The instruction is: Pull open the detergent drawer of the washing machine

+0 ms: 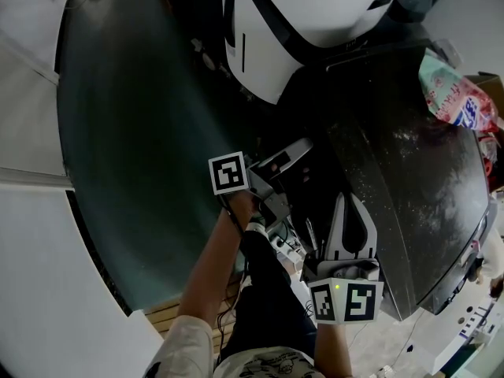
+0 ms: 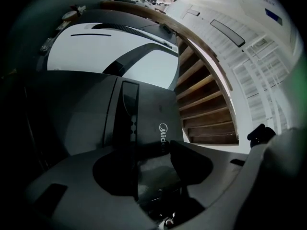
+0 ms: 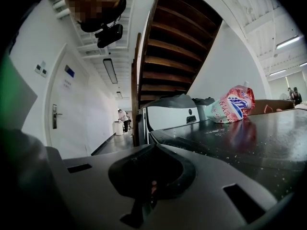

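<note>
A dark washing machine stands at the right, its top speckled with powder. In the left gripper view its front panel faces me, with a dark control strip and a logo beside it; I cannot make out the drawer's outline. My left gripper is open, a short way off that panel, with nothing between its fingers. My right gripper is shut and empty, held lower beside the machine's top.
A white washing machine stands beyond the dark one. A pink detergent bag lies on the dark top. Wooden stairs rise behind. A person stands far down the corridor.
</note>
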Motion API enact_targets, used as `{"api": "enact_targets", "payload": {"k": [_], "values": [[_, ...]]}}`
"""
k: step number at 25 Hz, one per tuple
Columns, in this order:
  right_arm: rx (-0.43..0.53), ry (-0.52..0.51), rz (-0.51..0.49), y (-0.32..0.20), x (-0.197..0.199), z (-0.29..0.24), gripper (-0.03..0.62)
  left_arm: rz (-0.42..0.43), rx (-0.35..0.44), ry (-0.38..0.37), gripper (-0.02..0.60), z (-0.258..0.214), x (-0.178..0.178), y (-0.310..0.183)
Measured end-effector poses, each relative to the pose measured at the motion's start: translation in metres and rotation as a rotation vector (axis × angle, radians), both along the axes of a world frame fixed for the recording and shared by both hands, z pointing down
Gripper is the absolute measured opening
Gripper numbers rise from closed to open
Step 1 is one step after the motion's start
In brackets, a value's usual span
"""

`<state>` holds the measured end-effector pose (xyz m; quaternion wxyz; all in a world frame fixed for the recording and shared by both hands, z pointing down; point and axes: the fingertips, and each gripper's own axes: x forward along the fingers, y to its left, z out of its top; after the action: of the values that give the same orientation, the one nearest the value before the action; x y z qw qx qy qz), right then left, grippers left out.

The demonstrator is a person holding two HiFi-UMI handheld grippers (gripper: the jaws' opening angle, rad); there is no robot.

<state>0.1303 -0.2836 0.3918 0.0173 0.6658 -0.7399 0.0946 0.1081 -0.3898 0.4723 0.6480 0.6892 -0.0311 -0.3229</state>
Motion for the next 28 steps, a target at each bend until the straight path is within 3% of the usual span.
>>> {"api": "enact_targets", "payload": {"k": [10,28], "values": [[-0.010,0.005,-0.007,-0.003,-0.002,0.008,0.014,-0.012,0.016,0.065,0.164,0.007,-0.003,0.001],[-0.022,-0.010,0.005,-0.002,0.000,0.015,0.017,-0.018,0.008,0.088,0.146,0.013,-0.030,0.012]]}}
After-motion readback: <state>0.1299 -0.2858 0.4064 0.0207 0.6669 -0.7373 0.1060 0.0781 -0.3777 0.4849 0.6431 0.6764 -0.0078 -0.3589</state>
